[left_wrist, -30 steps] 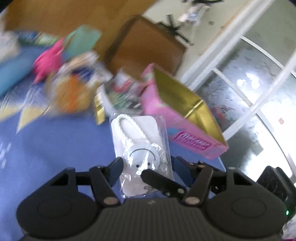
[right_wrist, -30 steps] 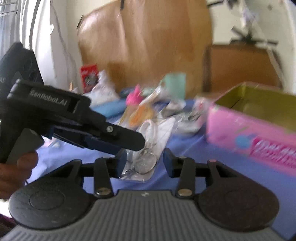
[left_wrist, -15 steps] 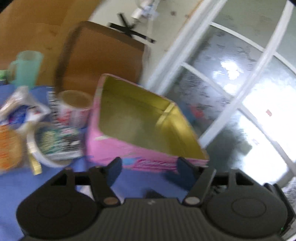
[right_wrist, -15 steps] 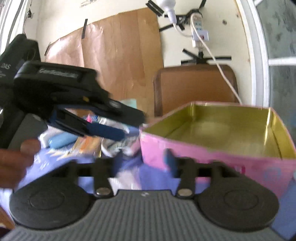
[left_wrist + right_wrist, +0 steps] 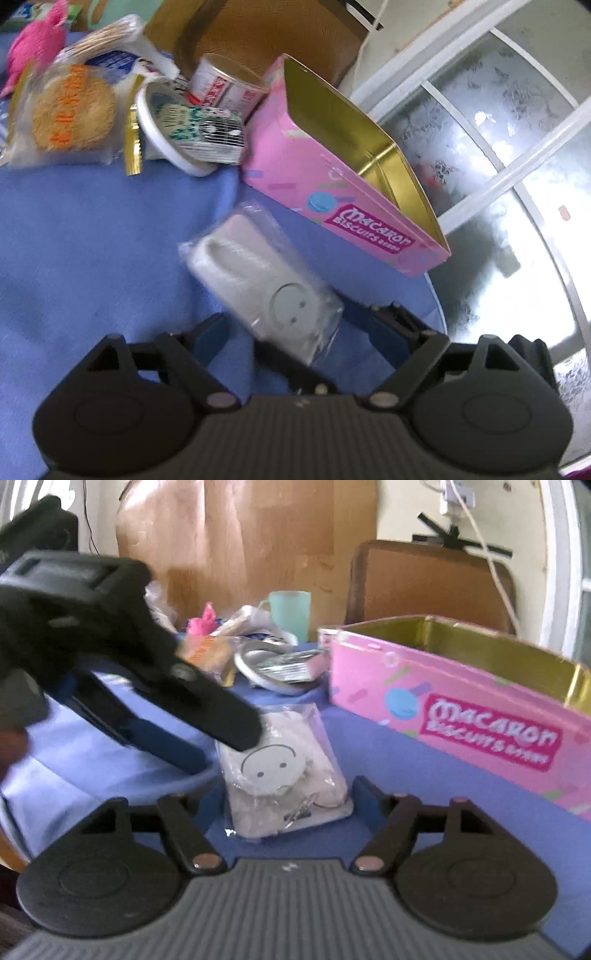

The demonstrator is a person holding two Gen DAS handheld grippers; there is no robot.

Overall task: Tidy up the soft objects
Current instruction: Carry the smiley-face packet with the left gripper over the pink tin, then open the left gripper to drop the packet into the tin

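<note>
Black tongs (image 5: 288, 801), blue pads (image 5: 364, 797), brass-coloured screws, ribbed grey housing.

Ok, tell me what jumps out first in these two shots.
The pink tin with its gold inside stands open on the blue cloth, at the right. Just in front of the right gripper, a clear bag with a smiley charm lies flat on the cloth. Both grippers have just been opening and neither presses on it; the left gripper reaches in over the bag from the left.
</note>
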